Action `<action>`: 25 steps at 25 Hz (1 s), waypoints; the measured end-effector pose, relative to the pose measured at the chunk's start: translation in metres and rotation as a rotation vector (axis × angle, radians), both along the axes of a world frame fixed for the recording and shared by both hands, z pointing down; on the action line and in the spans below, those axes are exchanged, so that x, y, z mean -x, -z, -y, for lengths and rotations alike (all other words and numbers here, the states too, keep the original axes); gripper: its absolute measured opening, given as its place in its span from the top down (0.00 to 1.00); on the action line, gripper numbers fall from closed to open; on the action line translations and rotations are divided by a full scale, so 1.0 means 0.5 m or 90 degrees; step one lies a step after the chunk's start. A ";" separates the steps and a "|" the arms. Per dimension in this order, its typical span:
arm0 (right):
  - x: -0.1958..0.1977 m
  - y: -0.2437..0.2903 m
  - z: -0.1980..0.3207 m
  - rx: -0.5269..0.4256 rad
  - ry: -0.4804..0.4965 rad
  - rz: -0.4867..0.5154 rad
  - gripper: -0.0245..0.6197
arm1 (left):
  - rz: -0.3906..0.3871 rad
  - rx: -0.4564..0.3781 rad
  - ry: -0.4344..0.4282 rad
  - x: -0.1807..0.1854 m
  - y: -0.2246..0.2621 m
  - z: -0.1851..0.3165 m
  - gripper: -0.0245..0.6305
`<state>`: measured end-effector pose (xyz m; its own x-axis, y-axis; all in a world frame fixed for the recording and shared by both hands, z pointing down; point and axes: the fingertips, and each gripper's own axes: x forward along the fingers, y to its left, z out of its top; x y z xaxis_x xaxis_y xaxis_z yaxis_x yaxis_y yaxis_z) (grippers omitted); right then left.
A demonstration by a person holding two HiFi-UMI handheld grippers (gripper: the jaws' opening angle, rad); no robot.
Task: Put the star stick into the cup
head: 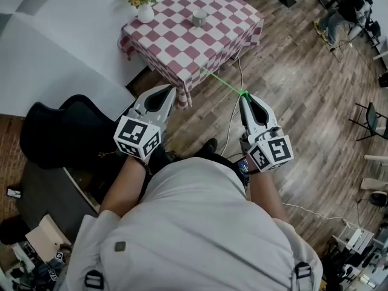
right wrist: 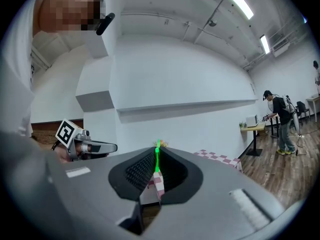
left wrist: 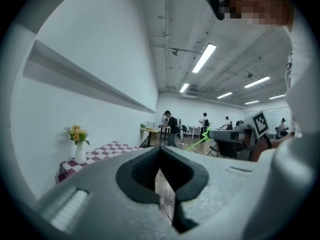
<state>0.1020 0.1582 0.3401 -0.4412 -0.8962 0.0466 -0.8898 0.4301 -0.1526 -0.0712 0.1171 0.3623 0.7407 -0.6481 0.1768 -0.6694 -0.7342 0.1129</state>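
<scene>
A thin green star stick [head: 223, 82] juts forward from my right gripper [head: 244, 97], which is shut on its near end. In the right gripper view the stick [right wrist: 156, 160] rises straight out between the closed jaws. The grey cup [head: 199, 18] stands on a red-and-white checked table [head: 182, 47] well ahead of both grippers. My left gripper [head: 168, 91] is held at the same height to the left, shut with nothing in it. From the left gripper view I see the stick [left wrist: 196, 142] and the right gripper [left wrist: 235, 133] off to the right.
A white vase of yellow flowers [head: 144, 10] stands on the table's far left corner. A white wall runs along the left, with a black chair [head: 60, 132] by it. A white cable [head: 233, 120] lies on the wooden floor. A person sits at desks [head: 345, 11] far right.
</scene>
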 end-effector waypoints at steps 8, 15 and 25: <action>-0.131 0.017 0.095 -0.014 0.023 -0.013 0.92 | -0.015 -0.013 0.007 -0.139 0.014 0.095 0.96; -0.199 0.000 0.136 -0.001 0.021 0.001 0.92 | -0.001 -0.014 0.012 -0.196 0.014 0.140 0.96; -0.198 -0.002 0.241 0.004 0.025 0.011 0.92 | -0.003 -0.012 0.012 -0.196 0.011 0.241 0.96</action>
<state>0.2011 0.0375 0.3410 -0.4766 -0.8780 0.0445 -0.8694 0.4633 -0.1715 0.0268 -0.0032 0.3567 0.7291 -0.6651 0.1614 -0.6827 -0.7235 0.1028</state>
